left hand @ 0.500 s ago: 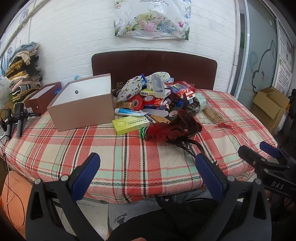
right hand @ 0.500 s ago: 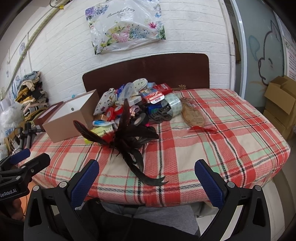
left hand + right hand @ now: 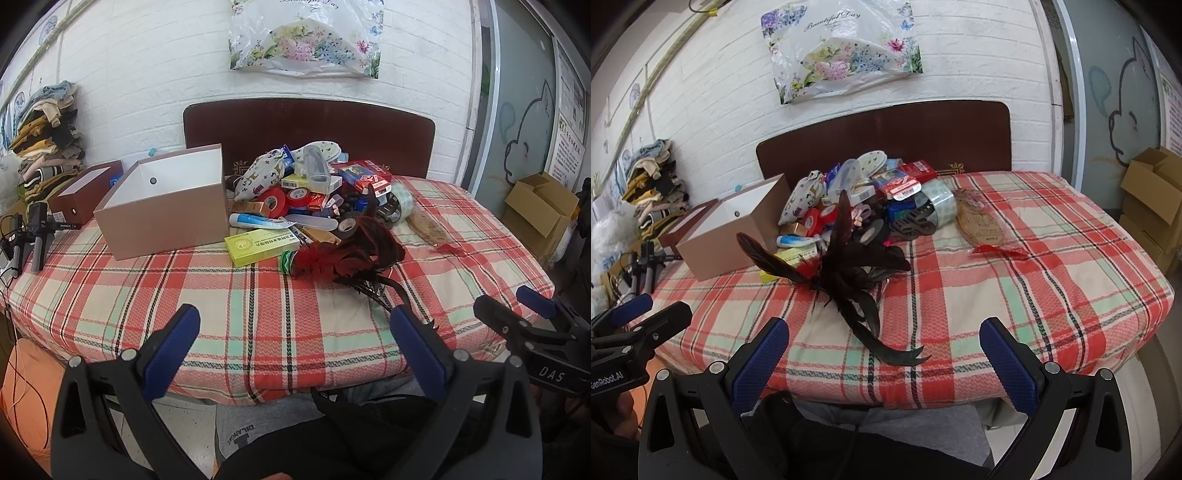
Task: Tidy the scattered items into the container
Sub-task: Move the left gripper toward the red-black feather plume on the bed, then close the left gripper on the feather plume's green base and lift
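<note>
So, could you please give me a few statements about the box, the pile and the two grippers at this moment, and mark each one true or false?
1. The open box has nothing visible inside it. True.
2. The left gripper is shut on the feather bundle. False: it is open, holds nothing and hangs short of the bed's near edge.
3. The yellow-green carton lies on the checked blanket beside the box. True.
4. The feather bundle lies inside the box. False: it lies on the blanket at the near side of the pile.
5. The right gripper is open. True.
</note>
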Available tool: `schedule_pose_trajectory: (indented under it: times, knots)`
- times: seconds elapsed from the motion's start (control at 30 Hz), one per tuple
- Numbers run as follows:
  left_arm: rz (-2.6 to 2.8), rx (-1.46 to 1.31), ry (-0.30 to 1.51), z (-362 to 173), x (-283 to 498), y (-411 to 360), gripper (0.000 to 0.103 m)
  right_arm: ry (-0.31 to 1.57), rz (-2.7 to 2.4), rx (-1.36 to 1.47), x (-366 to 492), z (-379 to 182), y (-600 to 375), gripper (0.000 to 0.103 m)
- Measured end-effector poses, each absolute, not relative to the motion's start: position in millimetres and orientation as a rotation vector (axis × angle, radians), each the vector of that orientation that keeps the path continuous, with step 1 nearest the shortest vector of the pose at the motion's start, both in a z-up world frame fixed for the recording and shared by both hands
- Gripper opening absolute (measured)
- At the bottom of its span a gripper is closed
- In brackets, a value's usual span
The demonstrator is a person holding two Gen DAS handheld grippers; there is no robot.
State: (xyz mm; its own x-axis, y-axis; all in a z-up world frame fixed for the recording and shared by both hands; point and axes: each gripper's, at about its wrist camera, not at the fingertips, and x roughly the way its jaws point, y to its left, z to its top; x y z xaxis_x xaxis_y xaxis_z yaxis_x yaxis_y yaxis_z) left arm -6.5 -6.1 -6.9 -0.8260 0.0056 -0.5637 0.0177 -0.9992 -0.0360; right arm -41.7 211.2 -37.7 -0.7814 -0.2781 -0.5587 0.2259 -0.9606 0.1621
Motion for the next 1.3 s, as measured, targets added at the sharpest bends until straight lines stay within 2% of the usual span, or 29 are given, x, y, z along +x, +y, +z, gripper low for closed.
schedule_pose_trajectory:
  times: [0.27, 0.6, 1.23, 1.3]
  knots:
    - [-2.989, 0.905, 0.024, -8, -20, -13, 0.103, -0.138, -2.658, 0.850, -60, -36, 201, 0.103]
    - [-2.913, 1.077, -0.010, -49, -64, -29, 0.103, -0.193, -2.421, 0.918, -108, -59, 179, 0.103]
    - [-2.921, 1.262, 0.181, -86, -146, -58, 0.103, -0.236, -2.158, 1.049, -197, -91, 126, 0.103]
    - [-2.936, 1.281, 0.200, -90, -154, -59, 0.103, -0.235, -2.134, 1.057, -202, -95, 122, 0.094]
